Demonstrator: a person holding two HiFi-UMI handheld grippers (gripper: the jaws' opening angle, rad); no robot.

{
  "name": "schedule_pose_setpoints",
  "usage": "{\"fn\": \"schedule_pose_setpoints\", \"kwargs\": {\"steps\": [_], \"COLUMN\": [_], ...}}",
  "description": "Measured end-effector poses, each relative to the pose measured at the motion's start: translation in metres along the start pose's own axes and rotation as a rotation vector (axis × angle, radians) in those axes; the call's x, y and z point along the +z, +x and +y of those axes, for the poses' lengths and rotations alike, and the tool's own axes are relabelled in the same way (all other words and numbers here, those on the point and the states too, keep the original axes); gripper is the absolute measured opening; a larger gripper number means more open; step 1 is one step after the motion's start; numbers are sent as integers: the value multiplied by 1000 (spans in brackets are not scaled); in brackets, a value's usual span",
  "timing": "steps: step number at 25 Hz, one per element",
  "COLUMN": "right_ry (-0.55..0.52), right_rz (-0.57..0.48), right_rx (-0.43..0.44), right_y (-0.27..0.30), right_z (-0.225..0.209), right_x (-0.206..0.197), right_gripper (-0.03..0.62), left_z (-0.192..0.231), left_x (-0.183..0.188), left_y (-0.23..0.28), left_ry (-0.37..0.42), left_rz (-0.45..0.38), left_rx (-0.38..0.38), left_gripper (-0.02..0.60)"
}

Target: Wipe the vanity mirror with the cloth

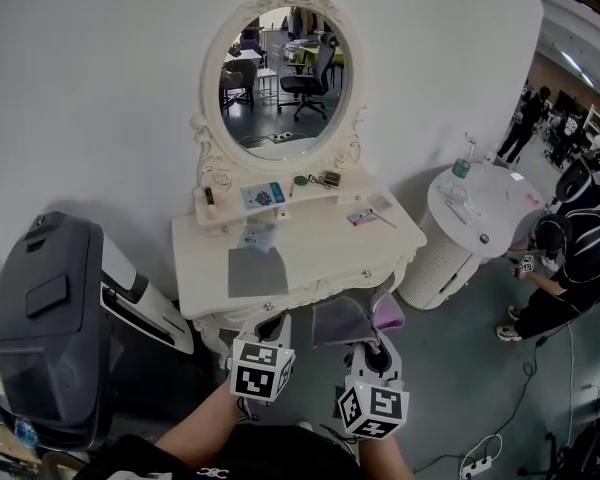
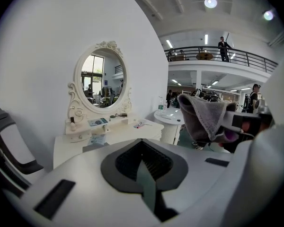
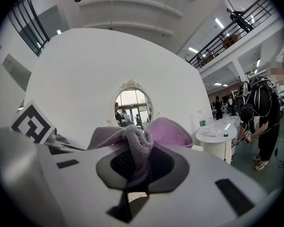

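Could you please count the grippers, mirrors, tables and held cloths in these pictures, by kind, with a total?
Grippers: 2 (left gripper, shut and empty; right gripper, shut on the cloth)
Mirrors: 1 (vanity mirror)
Tables: 2 (vanity table; round table)
Held cloths: 1
Total: 6

The vanity mirror [image 1: 285, 78] stands at the tabletop's [image 1: 320, 243] back edge, above a narrow shelf [image 1: 310, 196]. A mat [image 1: 257, 272] lies near the front-left corner. A round side table [image 1: 435, 268] stands to the right. The cloth [image 1: 342, 320], in the right gripper [image 1: 372, 353], hangs before the front edge.
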State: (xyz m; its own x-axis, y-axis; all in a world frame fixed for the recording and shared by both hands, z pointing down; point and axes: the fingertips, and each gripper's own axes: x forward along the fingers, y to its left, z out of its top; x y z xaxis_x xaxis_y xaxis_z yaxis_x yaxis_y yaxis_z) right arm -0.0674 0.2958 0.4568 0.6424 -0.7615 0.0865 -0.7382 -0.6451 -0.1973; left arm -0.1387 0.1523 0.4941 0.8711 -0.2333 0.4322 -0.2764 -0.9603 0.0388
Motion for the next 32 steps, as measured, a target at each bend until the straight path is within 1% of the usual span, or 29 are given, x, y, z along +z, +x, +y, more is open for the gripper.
{"fn": "schedule_pose_setpoints", "kwargs": {"steps": [3,6,10,14,19,24,28,32], "right_ry": [-4,-3,5,-3,-35,-78,-75,-75], "right_rz": [19,22,31,42,54,37,18,47], "right_rx": [9,26,66,95,109,119,130,139], "right_y": [8,17,35,59,109,184,235,276], "right_z": [-23,-34,-32,-23,-13,-1,12,25], "right_x": [0,3,1,-3,-2,16,33,27], "right_gripper": [46,46,46,46,46,46,46,46], "left_z": [-16,-21,-12,3,32,76,115,150], "left_x": [2,-5,-1,2,18,56,81,102], "left_y": [8,15,21,35,75,120,148,168], "left_ry": [-6,-4,-15,-33,-52,-60,-66,-69], "left_rz": [-1,23,24,24,9,-37,-42,-62], "left_rx": [9,29,65,82,73,69,76,94], "left_gripper": [-2,-2,-2,-2,-2,-2,-2,-2]}}
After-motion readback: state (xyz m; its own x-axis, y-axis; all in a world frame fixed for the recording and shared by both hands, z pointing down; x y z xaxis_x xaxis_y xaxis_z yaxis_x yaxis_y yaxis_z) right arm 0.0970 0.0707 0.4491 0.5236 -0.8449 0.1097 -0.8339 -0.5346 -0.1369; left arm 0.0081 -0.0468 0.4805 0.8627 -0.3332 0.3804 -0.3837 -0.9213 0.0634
